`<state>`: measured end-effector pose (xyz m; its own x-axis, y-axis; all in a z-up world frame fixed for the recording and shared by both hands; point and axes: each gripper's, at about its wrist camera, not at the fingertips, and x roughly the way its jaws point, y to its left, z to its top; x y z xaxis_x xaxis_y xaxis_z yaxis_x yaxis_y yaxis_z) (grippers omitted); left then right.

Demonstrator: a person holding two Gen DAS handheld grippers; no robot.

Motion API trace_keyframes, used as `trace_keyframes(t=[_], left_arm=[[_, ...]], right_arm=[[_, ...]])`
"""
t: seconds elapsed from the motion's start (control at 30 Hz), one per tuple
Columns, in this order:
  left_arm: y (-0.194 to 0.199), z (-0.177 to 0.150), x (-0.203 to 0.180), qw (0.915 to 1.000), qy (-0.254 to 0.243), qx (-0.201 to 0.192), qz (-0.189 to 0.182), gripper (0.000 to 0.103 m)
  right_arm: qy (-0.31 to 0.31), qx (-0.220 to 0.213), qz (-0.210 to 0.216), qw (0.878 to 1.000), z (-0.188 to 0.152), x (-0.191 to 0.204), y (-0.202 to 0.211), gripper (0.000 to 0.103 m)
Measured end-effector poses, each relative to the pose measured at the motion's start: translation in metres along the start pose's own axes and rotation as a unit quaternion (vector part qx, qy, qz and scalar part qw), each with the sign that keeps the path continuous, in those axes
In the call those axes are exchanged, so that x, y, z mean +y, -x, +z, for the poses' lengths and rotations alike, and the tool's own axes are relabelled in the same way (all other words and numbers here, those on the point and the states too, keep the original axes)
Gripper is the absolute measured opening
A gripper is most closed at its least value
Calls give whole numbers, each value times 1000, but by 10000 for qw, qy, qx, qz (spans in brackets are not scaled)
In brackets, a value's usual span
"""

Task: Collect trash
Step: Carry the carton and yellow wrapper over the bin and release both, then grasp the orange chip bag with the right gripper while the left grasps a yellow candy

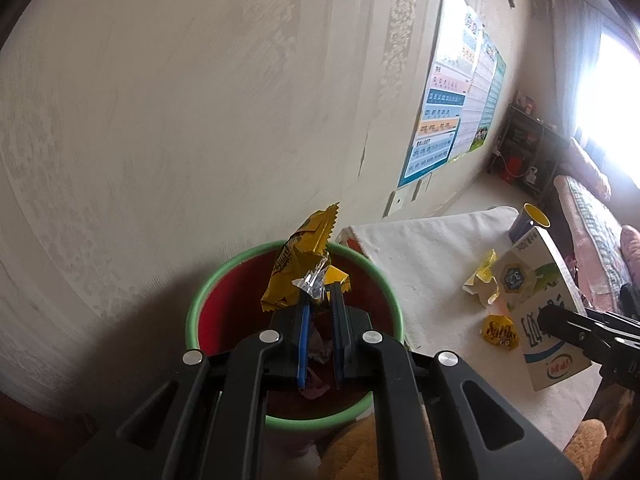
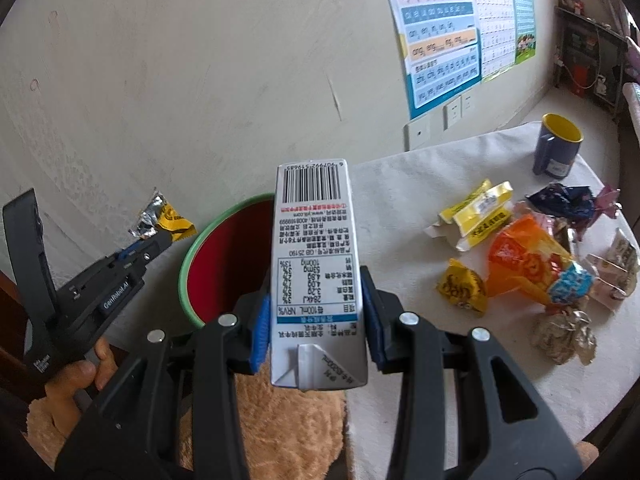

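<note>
Bin mostly hidden behind left hand-held gripper pinching yellow wrapper; right hand-held gripper clamps milk carton.

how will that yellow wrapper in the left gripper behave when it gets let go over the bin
Likely floppy and very light: the yellow wrapper is thin crinkled foil, pinched in the left gripper. It may flutter rather than drop straight, though it hangs over the bin. It could cling to the pads.
</note>
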<state>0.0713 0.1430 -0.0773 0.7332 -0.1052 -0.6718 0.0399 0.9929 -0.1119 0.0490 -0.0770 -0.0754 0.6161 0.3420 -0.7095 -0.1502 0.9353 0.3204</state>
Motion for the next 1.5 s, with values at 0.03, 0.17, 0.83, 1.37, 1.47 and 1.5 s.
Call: trace_keyframes(t=[0.03, 0.17, 0.83, 1.37, 1.47, 1.5], left_arm=[[-4, -2, 3, 10000, 51, 56, 7, 7], [-18, -9, 11, 9996, 136, 239, 59, 7], [-65, -25, 43, 9967, 451, 627, 251, 8], [-65, -28, 35, 9961, 422, 713, 293, 57], [-58, -28, 27, 9967, 362, 689, 248, 61], [-56, -29, 24, 9967, 358, 691, 226, 62]], right_arm=[[0, 37, 36, 10000, 1, 2, -5, 38], [35, 197, 148, 9997, 4, 9, -24, 38], [184, 724, 572, 9956, 22, 47, -99, 38], [-233, 368, 303, 9986, 16, 1, -73, 70], [-242, 220, -214, 9992, 9, -30, -56, 71], [-216, 167, -421, 9987, 7, -41, -51, 72]])
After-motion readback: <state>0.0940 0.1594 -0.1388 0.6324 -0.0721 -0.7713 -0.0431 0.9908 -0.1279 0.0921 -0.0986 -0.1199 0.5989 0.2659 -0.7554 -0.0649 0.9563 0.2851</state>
